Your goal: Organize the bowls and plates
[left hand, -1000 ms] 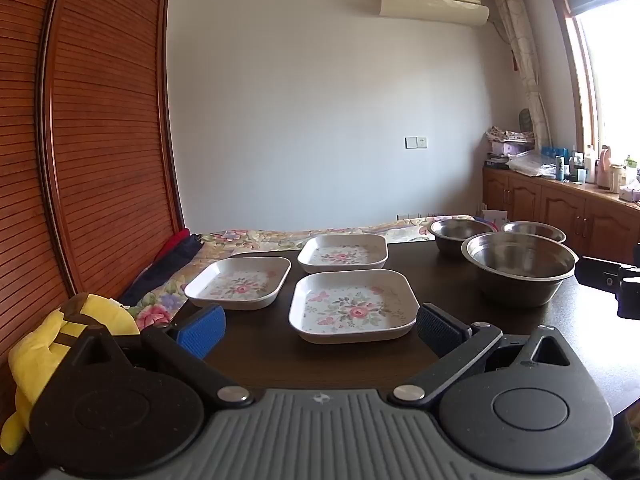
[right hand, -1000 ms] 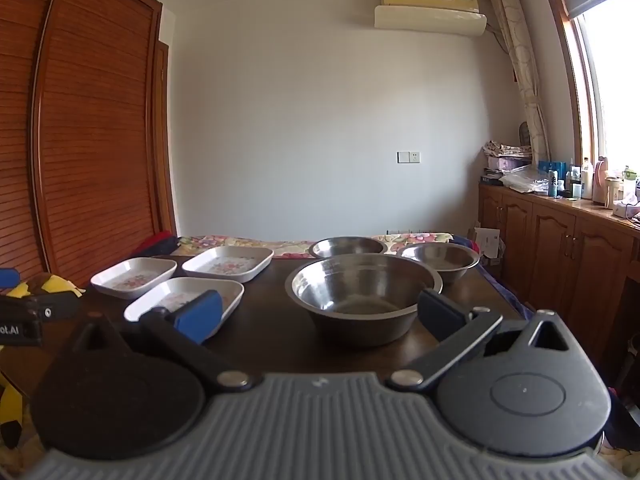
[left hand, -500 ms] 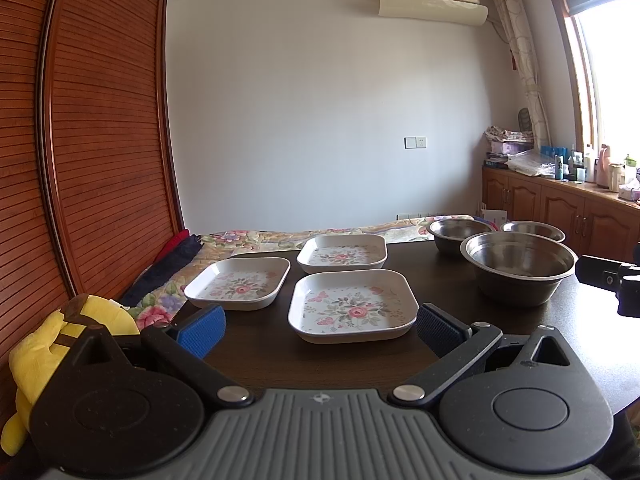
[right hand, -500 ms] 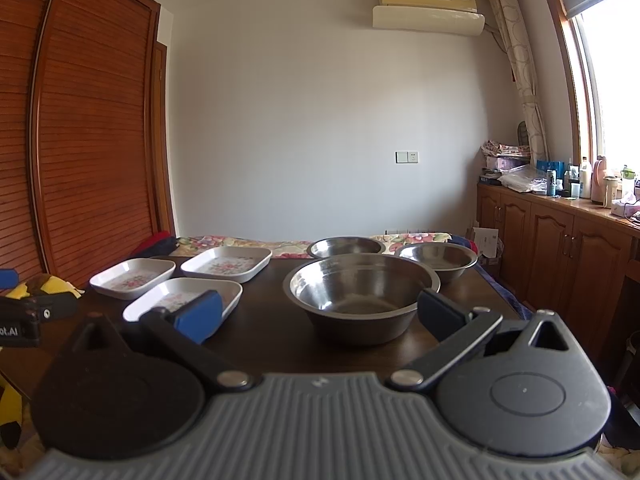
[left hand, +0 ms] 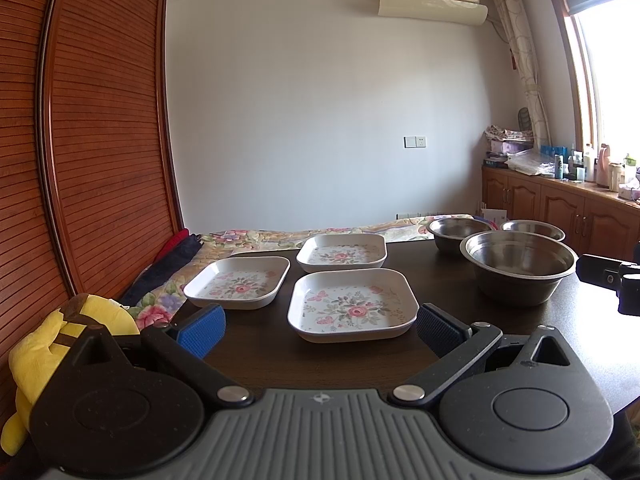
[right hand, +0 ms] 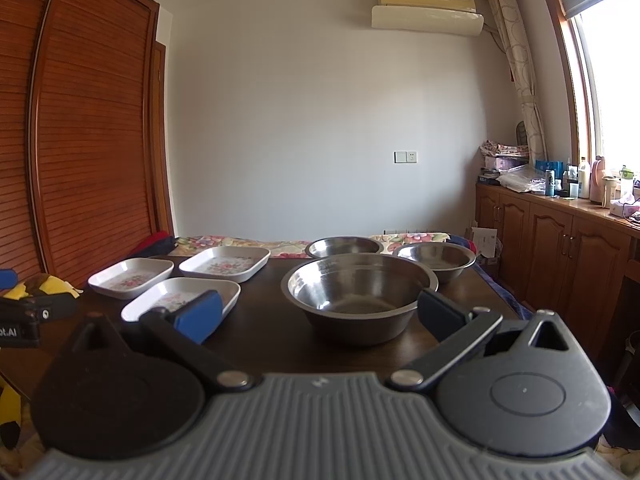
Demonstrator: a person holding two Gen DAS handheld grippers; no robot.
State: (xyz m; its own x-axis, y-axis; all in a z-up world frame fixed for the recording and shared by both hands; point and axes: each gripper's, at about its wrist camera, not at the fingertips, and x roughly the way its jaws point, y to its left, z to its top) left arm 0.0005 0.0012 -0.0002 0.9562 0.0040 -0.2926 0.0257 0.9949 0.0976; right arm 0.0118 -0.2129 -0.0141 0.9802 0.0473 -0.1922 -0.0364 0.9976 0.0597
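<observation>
White walls, a louvred wooden wardrobe (left hand: 80,160) and a wall-mounted air conditioner (left hand: 432,0) surround the dark wooden counter (left hand: 256,344) where the dishes sit.

From the left wrist view, the left gripper (left hand: 320,322) hangs with its fingers spread wide and nothing between them; the nearest square white floral plate (left hand: 352,306) lies just beyond the gap, at 12 o'clock. A second square floral plate (left hand: 238,282) sits at 10 o'clock from it and a third floral plate (left hand: 342,252) directly behind it. All three lie flat and apart. At 2 o'clock stands the large stainless steel bowl (left hand: 518,266), which hides the lower part of the two smaller steel bowls (left hand: 458,234) behind it; whether those two touch cannot be told. A yellow plush toy (left hand: 52,344) at 9 o'clock is half covered by the gripper body, and a floral bedspread (left hand: 256,238) shows past the counter's far edge.

From the right wrist view, the right gripper (right hand: 318,316) is likewise released, fingers wide apart and empty, with the large bowl just ahead at 12 o'clock. Its blue left pad overlaps the nearest plate, cutting off that plate's near corner. Bottles on the side cabinet (right hand: 568,240) by the window are too small and glare-washed to identify.
</observation>
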